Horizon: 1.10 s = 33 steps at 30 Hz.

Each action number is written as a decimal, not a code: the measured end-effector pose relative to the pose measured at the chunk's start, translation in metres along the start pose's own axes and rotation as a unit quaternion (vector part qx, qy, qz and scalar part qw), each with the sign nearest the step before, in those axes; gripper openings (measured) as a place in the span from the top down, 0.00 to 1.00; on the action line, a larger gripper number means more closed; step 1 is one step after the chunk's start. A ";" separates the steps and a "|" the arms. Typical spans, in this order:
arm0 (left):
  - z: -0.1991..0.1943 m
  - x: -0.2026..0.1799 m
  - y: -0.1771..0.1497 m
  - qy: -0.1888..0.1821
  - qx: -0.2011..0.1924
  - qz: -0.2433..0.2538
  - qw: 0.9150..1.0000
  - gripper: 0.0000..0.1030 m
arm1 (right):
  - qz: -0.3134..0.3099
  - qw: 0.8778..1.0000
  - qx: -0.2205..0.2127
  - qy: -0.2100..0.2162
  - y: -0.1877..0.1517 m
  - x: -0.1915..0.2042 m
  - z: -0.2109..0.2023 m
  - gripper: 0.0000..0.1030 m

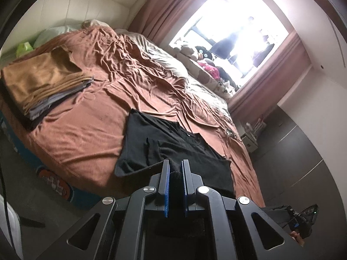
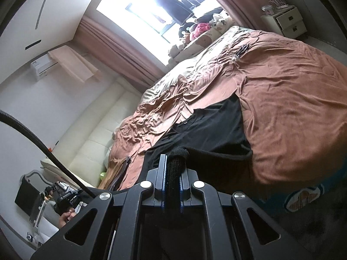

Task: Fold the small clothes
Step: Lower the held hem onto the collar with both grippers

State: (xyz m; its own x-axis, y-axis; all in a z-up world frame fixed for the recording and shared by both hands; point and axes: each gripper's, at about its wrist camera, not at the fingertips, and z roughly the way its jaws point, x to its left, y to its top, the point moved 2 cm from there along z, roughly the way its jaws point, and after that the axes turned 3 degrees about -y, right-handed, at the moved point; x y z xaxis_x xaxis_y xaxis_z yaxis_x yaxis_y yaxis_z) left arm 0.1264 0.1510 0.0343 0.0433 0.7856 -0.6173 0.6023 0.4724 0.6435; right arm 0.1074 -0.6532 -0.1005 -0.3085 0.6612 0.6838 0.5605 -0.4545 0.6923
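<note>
A black garment [image 1: 164, 145] lies spread on the brown bedsheet [image 1: 91, 125], its near end hanging toward the bed's edge. My left gripper [image 1: 175, 164] is shut on a bunched fold of its near hem. In the right wrist view the same black garment [image 2: 212, 130] stretches away over the sheet [image 2: 292, 108], and my right gripper [image 2: 173, 159] is shut on another bunched part of the hem. Both grippers hold the cloth at the near side of the bed.
A stack of folded clothes [image 1: 43, 82], tan on top, sits at the bed's left. Soft toys [image 1: 208, 65] line the window sill. A white nightstand [image 2: 286, 21] stands beyond the bed. The white headboard [image 1: 91, 6] is at the far end.
</note>
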 end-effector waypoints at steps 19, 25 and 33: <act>0.111 0.011 0.062 0.039 0.026 -0.002 0.999 0.90 | -0.019 0.998 0.025 -0.054 0.077 -0.009 0.109 0.95; 0.150 0.023 0.070 0.053 0.038 -0.004 0.998 0.90 | -0.012 0.996 0.042 -0.074 0.094 -0.017 0.146 0.95; 0.208 0.048 0.072 0.074 0.076 -0.009 0.994 0.90 | -0.006 0.991 0.069 -0.111 0.111 -0.031 0.199 0.95</act>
State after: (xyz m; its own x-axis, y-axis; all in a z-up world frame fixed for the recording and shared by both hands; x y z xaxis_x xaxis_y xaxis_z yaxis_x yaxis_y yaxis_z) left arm 0.3380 0.1396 -0.0434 -0.0803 0.8328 -0.5478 0.7156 0.4307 0.5500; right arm 0.3322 -0.6049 -0.0905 -0.1470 0.7881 0.5977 0.6618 -0.3708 0.6516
